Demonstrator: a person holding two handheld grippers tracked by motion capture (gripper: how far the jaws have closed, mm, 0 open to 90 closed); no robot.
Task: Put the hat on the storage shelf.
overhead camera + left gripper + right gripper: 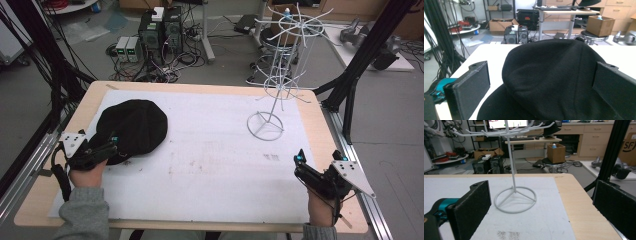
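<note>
A black knit hat [134, 125] lies flat on the white mat at the table's left. My left gripper [102, 147] is at its near edge, open. In the left gripper view the hat [554, 80] bulges between the two spread pads [471, 85] of the left gripper [542, 67], and I cannot tell whether they touch it. A white wire stand [272, 95] with hooked arms rises from a ring base at the right rear. My right gripper [318, 160] hovers open near the table's right front, apart from the stand [515, 195]; nothing lies between the fingers of the right gripper [544, 185].
The white mat [210, 160] covers most of the wooden table [320, 125]. Black frame posts [360, 65] stand off the right edge and cables hang at the left. Computers, boxes and a stool sit on the floor beyond the far edge.
</note>
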